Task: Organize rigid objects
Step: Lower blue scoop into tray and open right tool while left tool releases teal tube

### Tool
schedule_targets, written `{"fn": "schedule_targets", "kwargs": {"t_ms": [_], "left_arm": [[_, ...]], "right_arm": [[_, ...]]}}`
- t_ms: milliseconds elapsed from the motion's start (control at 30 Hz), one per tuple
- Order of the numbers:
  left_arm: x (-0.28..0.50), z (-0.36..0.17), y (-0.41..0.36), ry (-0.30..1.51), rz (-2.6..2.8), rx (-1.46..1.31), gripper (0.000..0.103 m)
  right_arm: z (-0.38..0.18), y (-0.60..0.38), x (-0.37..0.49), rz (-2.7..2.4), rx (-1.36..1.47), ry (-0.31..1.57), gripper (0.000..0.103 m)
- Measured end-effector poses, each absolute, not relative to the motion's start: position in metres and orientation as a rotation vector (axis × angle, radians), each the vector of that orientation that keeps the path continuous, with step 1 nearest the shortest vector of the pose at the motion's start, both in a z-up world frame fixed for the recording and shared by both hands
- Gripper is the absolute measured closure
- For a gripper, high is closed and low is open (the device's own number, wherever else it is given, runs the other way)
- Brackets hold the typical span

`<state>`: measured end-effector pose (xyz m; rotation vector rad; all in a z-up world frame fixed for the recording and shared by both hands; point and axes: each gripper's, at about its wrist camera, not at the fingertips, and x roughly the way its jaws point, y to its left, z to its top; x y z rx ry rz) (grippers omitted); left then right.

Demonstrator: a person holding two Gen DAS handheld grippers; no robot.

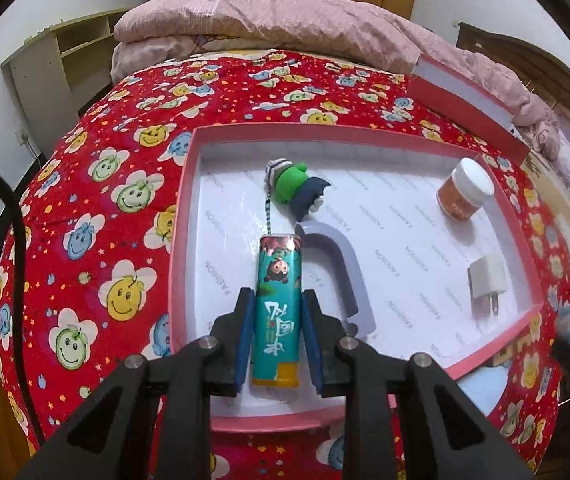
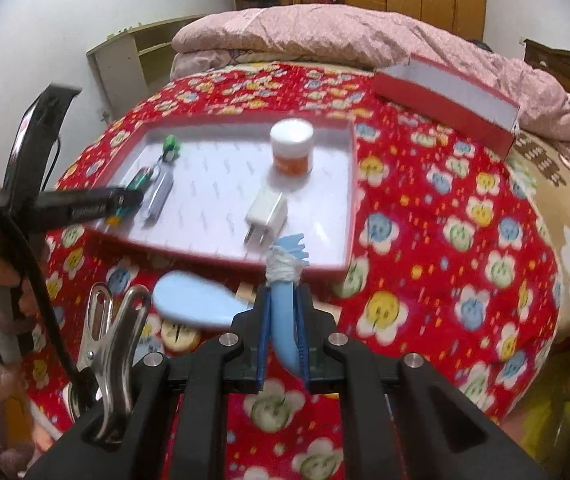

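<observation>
Left wrist camera close above the pink tray, facing twelve o'clock, right wrist camera farther back, tray shared.

Glossy printed wrap on the lighter; smooth matt plastic on the charger plug. Shiny bare metal on the spring clamp. Soft printed cloth over the bed, matt paperboard in the pink box.

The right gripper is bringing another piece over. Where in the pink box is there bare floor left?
Free: the middle of the box, between grey holder and jar with charger; also the far strip. Crowded: the left side, with green figure and lighter.
</observation>
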<state>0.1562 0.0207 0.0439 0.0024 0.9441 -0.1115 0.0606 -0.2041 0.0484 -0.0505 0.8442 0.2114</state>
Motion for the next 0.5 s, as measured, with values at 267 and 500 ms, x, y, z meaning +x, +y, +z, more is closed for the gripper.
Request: {"fn": "schedule_targets", "kwargs": {"t_ms": [267, 500], "left_arm": [[0.156, 0.044, 0.021, 0.938, -0.109, -0.016, 0.079], [0.156, 0.044, 0.021, 0.933, -0.112, -0.015, 0.079]], "right_arm": [[0.055, -0.200, 0.107, 0.178, -0.099, 0.850, 0.090], [0.044, -0.195, 0.134, 0.176, -0.101, 0.868, 0.090]]}}
